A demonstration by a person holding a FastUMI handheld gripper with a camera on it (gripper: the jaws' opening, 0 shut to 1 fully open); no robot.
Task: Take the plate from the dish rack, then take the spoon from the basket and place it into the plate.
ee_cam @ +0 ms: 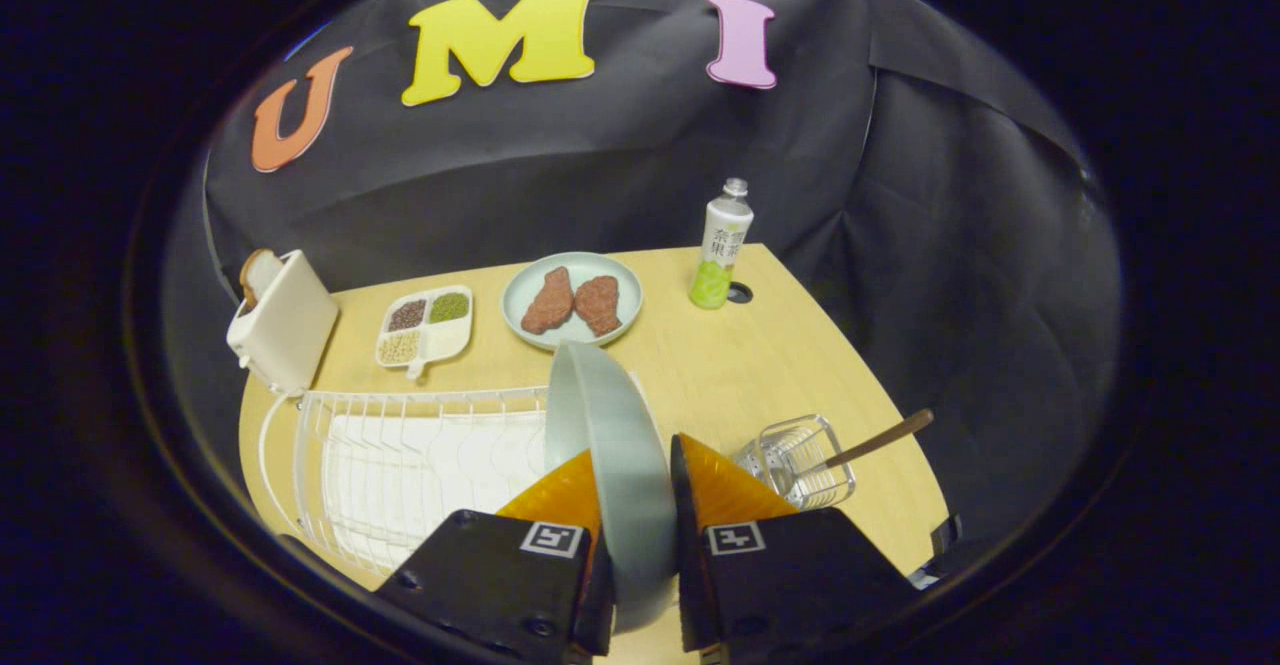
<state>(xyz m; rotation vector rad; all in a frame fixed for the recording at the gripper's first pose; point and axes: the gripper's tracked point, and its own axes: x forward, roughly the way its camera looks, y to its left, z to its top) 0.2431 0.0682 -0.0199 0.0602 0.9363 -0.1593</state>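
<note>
A pale grey-green plate (610, 445) stands on edge between my fingers, and my gripper (632, 485) is shut on its rim, holding it above the right end of the white wire dish rack (400, 455). Just right of the fingers sits a small clear wire basket (795, 460) on the wooden table (720, 375). A spoon with a brown wooden handle (880, 437) leans out of the basket toward the right.
Beyond the held plate lies a second plate with two brown meat pieces (572, 300). A divided white tray of beans (425, 325) and a white toaster (283, 320) stand to the left. A drink bottle (722, 245) stands at the far right of the table.
</note>
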